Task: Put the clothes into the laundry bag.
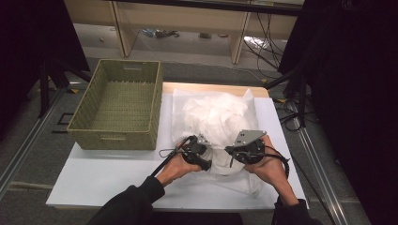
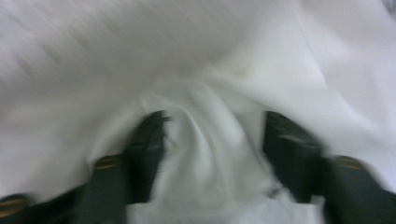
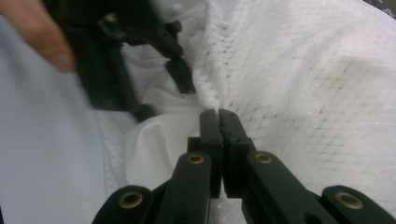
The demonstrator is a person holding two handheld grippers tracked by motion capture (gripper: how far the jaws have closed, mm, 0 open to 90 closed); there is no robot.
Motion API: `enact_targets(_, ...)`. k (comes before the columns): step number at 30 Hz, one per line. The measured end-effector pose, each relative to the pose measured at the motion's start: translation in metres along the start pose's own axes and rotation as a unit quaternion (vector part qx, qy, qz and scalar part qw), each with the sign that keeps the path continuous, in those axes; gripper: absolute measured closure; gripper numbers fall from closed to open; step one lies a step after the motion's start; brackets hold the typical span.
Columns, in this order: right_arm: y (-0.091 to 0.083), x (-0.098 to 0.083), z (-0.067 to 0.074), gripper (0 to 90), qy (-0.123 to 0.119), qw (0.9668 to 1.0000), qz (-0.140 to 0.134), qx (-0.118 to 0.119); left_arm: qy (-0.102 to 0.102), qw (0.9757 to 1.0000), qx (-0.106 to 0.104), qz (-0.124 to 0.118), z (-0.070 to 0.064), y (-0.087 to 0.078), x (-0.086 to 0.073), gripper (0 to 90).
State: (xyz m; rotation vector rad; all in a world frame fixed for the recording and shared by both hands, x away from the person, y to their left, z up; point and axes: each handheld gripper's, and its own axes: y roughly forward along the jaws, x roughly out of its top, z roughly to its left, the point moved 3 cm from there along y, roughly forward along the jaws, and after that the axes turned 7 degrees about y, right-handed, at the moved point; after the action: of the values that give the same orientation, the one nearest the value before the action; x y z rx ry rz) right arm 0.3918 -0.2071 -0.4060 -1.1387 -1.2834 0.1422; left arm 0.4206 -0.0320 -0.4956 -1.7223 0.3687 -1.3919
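Note:
A heap of white cloth, part plain fabric and part fine mesh, lies on the white table top in front of me. My left gripper pushes into its near left side. In the left gripper view its jaws stand apart with a loose ridge of cloth between them; the picture is blurred. My right gripper is at the near right side. Its jaws are shut on a pinch of the mesh cloth. The left gripper shows beyond it, with the hand that holds it.
A green woven basket stands at the table's back left, with nothing inside. Bare white table lies at the near left. Dark curtains and stands flank the table, and cables lie on the floor at the right.

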Motion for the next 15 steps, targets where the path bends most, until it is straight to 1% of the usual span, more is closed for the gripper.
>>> enact_targets(1,-0.001,0.000,0.000,90.0,-0.007,1.0000,0.000,0.001,-0.002,1.0000,-0.007,-0.004,-0.004,-0.002,-0.001,27.6)
enact_targets(2,-0.001,0.000,0.000,90.0,-0.006,1.0000,-0.002,-0.001,0.008,0.9999,-0.011,-0.002,-0.008,-0.006,-0.003,25.5)
enact_targets(3,-0.002,0.000,-0.003,90.0,-0.016,0.9998,0.001,-0.009,0.009,0.9998,-0.012,-0.009,-0.014,-0.007,-0.003,21.6)
enact_targets(4,-0.002,0.001,-0.001,90.0,-0.010,0.9999,-0.003,-0.001,0.014,0.9997,-0.016,-0.012,-0.019,-0.008,-0.003,17.8)
enact_targets(5,-0.002,0.002,-0.002,90.0,-0.009,1.0000,0.000,0.001,0.016,0.9996,-0.019,-0.015,-0.023,-0.008,-0.002,15.7)
enact_targets(6,-0.002,0.002,-0.002,90.0,-0.011,0.9999,-0.004,-0.003,-0.004,0.9991,-0.021,-0.036,-0.029,-0.004,0.001,15.8)
enact_targets(7,-0.002,0.002,-0.001,90.0,-0.010,0.9999,-0.005,-0.002,0.019,0.9992,-0.029,-0.019,-0.027,-0.003,0.002,15.9)
enact_targets(8,-0.002,0.002,0.000,90.0,-0.001,1.0000,-0.002,-0.004,0.013,0.9994,-0.025,-0.019,-0.028,0.002,0.004,17.3)
enact_targets(9,-0.002,0.002,-0.001,90.0,-0.006,1.0000,0.001,0.000,0.009,0.9998,-0.011,-0.014,-0.025,0.007,0.006,19.1)
enact_targets(10,-0.002,0.002,-0.001,90.0,-0.010,0.9999,0.003,0.002,0.004,0.9997,-0.017,-0.014,-0.024,0.012,0.009,19.2)
enact_targets(11,-0.002,0.002,0.000,90.0,-0.010,0.9999,0.002,0.001,0.007,0.9998,-0.014,-0.013,-0.022,0.016,0.011,27.5)
enact_targets(12,-0.001,0.002,0.000,90.0,-0.014,0.9999,-0.001,-0.002,0.017,0.9997,-0.006,-0.018,-0.018,0.020,0.014,44.9)
enact_targets(13,-0.001,0.001,0.001,90.0,-0.015,0.9999,0.000,0.000,0.009,0.9998,0.002,-0.018,-0.015,0.022,0.016,56.4)
enact_targets(14,-0.001,0.001,0.001,90.0,-0.009,1.0000,0.002,-0.001,-0.015,0.9997,-0.003,-0.021,-0.010,0.021,0.018,62.1)
enact_targets(15,-0.002,0.000,0.001,90.0,-0.008,1.0000,0.003,-0.001,-0.053,0.9974,-0.009,-0.048,-0.006,0.022,0.022,67.4)
